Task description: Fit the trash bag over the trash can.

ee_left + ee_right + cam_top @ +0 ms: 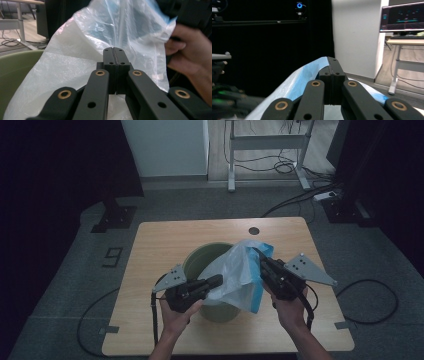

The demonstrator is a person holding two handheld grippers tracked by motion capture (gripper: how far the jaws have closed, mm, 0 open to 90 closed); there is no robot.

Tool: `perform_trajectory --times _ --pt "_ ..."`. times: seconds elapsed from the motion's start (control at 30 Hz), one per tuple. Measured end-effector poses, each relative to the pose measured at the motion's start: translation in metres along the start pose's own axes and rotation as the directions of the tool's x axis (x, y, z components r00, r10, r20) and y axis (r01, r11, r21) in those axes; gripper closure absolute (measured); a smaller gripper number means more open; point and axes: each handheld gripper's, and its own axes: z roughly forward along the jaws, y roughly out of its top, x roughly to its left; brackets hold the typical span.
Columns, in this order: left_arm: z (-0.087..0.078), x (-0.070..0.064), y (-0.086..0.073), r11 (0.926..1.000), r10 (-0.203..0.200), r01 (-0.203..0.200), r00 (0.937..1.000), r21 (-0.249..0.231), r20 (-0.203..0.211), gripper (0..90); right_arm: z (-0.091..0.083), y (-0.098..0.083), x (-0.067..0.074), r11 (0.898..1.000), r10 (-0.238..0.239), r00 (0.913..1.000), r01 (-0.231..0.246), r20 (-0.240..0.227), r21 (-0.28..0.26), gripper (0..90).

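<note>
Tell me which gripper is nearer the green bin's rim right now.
Left. The left gripper sits just over the green bin at its near rim, shut on the plastic bag. The right gripper pinches the bag's blue edge higher up, past the bin's right side.

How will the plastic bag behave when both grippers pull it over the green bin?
The plastic bag is probably floppy: it sags in folds between the left gripper and right gripper. It looks thin and translucent, so likely light and tearable.

Translucent blue-white plastic bag (239, 272) held stretched above green bin (202, 260).
</note>
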Motion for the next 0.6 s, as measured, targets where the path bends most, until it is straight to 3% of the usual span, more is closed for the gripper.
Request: perform_trajectory --times 0.07,0.1,0.17,0.2,0.3,0.4,0.47,0.6 --pt "-0.001 -0.002 0.000 1.0000 0.009 -0.008 0.9999 0.004 -0.015 84.6 0.002 0.002 0.001 1.000 -0.005 0.9999 0.005 -0.011 0.002 89.2" --pt "-0.003 -0.002 0.000 1.0000 0.009 -0.009 0.9997 0.003 -0.022 78.0 0.003 0.001 0.003 1.000 -0.009 0.9998 0.009 -0.017 0.008 89.2" --pt "-0.011 -0.002 0.001 0.9997 0.018 -0.019 0.9987 -0.016 -0.048 66.9 0.005 -0.001 0.004 1.000 -0.014 0.9996 0.014 -0.024 0.019 89.2" --pt "-0.020 -0.001 0.002 0.9984 0.024 -0.027 0.9976 -0.049 -0.065 63.4 0.005 -0.003 0.004 1.000 -0.013 0.9995 0.013 -0.029 0.028 89.2" --pt "-0.027 -0.002 0.005 0.9971 0.028 -0.032 0.9974 -0.068 -0.066 53.1 0.009 -0.005 0.005 0.999 -0.011 0.9993 0.013 -0.037 0.048 89.2" --pt "-0.039 -0.011 0.011 0.9936 0.079 -0.085 0.9944 -0.075 -0.070 49.3 0.013 -0.004 0.008 0.997 -0.020 0.9991 0.023 -0.038 0.068 89.2" --pt "-0.041 -0.013 0.012 0.9927 0.091 -0.096 0.9935 -0.073 -0.068 47.2 0.015 -0.002 0.010 0.997 -0.025 0.9990 0.028 -0.038 0.077 89.2" --pt "-0.042 -0.027 0.017 0.9871 0.153 -0.155 0.9873 -0.040 -0.041 44.3 0.019 0.002 0.015 0.995 -0.039 0.9982 0.043 -0.046 0.095 89.2"
